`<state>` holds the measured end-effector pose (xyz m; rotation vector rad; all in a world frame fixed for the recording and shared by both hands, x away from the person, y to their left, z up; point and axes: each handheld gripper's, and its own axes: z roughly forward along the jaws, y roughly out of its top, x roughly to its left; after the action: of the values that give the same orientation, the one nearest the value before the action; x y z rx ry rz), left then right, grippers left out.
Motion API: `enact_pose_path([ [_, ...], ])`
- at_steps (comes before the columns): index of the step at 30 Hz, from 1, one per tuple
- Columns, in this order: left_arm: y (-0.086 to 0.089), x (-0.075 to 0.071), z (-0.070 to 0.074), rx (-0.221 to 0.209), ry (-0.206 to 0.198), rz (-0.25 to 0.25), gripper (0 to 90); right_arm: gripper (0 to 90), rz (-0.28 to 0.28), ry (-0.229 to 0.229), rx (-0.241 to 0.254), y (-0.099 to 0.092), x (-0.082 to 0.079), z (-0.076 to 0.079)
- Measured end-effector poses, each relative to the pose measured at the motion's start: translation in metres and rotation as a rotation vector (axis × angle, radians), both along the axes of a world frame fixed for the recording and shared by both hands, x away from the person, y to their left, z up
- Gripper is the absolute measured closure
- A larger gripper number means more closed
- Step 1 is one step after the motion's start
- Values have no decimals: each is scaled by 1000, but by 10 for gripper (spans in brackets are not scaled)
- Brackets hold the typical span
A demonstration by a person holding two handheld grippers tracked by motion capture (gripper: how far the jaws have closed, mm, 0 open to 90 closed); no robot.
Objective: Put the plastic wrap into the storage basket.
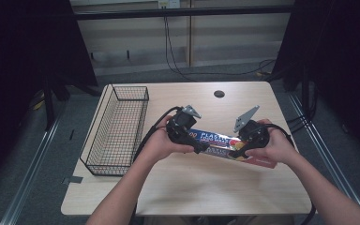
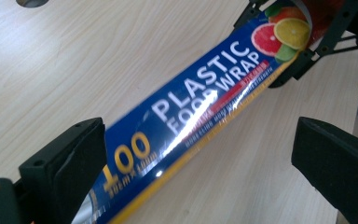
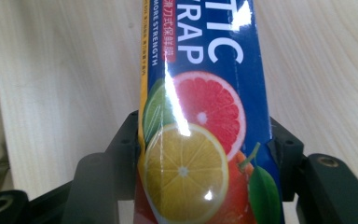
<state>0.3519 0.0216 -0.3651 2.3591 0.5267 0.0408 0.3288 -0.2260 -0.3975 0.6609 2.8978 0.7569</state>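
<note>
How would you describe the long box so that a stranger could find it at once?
Start at the wooden table, then look right of the wire basket. The box sits between the two grippers, left gripper and right gripper: long, dark blue, marked PLASTIC FOOD WRAP, with citrus slices at one end.

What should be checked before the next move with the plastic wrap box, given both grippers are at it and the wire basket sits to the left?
1. Right gripper clamped on the plastic wrap box: ok, its jaws press both sides at the fruit-picture end.
2. Left gripper clamped on the box: not ok, jaws stand wide apart around it.
3. Box off the table: cannot tell.
4. Wire basket free to take the box: ok, it looks empty.
5. Path from box to basket free: ok, bare tabletop between them.
6. Cables free of the box: ok in the high view.
</note>
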Motion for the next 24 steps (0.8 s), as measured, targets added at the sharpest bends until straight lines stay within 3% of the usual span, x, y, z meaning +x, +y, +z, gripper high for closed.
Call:
enact_pose_path([
  [3, -5, 0, -1, 4, -3, -19, 34, 432, 24, -6, 8, 3, -1, 1],
  [11, -16, 4, -9, 70, -11, -79, 33, 431, 62, -2, 10, 12, -3, 4],
  [24, -32, 3, -20, 118, 40, -161, 31, 429, 126, -13, 18, 20, -7, 12],
])
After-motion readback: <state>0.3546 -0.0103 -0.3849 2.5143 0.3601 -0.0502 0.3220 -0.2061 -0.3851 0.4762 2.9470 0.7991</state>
